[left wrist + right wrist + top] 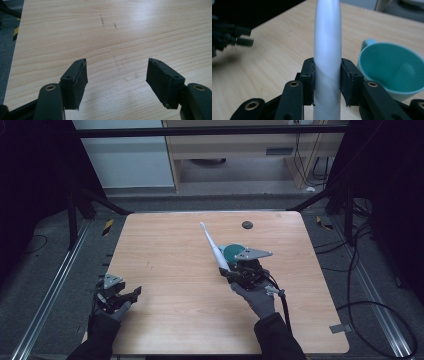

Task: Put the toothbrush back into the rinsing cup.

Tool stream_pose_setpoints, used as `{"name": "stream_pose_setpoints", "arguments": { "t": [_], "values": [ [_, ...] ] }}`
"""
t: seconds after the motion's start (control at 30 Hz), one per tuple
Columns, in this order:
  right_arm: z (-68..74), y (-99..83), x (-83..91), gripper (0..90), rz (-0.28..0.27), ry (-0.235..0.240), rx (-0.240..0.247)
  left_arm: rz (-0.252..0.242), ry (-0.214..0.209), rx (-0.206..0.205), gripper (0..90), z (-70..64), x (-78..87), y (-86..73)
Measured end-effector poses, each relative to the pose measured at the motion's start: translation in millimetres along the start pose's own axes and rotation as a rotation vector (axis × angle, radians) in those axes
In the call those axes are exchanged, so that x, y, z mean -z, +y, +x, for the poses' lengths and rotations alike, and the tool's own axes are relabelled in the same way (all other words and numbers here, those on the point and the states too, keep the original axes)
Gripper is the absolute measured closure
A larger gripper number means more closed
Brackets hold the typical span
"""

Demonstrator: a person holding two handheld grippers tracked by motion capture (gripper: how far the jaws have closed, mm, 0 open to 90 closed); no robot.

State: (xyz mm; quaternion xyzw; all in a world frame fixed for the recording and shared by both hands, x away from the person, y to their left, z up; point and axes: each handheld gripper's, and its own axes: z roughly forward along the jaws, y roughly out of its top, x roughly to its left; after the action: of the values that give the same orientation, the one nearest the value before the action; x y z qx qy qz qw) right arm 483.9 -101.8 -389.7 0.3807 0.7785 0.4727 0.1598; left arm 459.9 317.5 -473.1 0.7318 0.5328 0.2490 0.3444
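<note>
Overhead first: right gripper (pixel 226 271) clamped on the thick lower end of a white electric toothbrush (pixel 214 248), slim neck slanting up and away over the middle of the bench (pixel 165 270). Teal cup (pixel 231 252) just behind and beside that gripper, partly hidden by the grey plate. Left gripper (pixel 131 298) idle near the bench's near-left corner, well apart from everything. Small dark disc (pixel 247 224) far back (hard to say what).

Next, left gripper view: jaws wide apart, nothing between them, bare wood grain of the bench (pixel 125 30) beneath.

Then, right gripper view: jaws closed snug on the toothbrush (pixel 327 57) handle, pads pressed to both flanks, body rising straight up the middle. Cup (pixel 392 68) close at the right, upright, open and seemingly empty.

Likely handling: light, rigid, smooth plastic or rubbery shell (round in section, so prone to twisting or sliding between flat pads). Best held where held now, on the fat handle, never on the thin neck, which could flex. Long lever beyond the grip, so probably top-heavy in swing; firm squeeze tolerable, no fragility apparent save the bristle end.
</note>
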Motion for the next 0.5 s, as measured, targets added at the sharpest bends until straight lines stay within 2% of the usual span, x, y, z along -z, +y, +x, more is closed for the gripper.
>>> {"name": "stream_pose_setpoints", "arguments": {
  "t": [0.07, 0.17, 0.3, 0.5],
  "values": [
    [-2.4, 6.4, 0.5, 66.3, -0.045, -0.015, -0.019, 0.001, 0.0, 0.0, 32.3, -0.1, -0.2, 0.0],
    [-4.3, 10.0, -0.1, 66.3, -0.062, -0.024, -0.026, 0.0, 0.0, -0.001, 32.3, 0.0, -0.1, 0.1],
    [-12.2, 17.7, -3.6, 66.3, -0.119, -0.063, -0.056, 0.001, 0.0, 0.001, 32.3, 0.3, -0.5, 0.1],
    [-22.9, 22.0, -9.7, 66.3, -0.191, -0.093, -0.108, 0.0, 0.002, 0.002, 32.3, 0.9, -0.5, 0.1]
  ]
}}
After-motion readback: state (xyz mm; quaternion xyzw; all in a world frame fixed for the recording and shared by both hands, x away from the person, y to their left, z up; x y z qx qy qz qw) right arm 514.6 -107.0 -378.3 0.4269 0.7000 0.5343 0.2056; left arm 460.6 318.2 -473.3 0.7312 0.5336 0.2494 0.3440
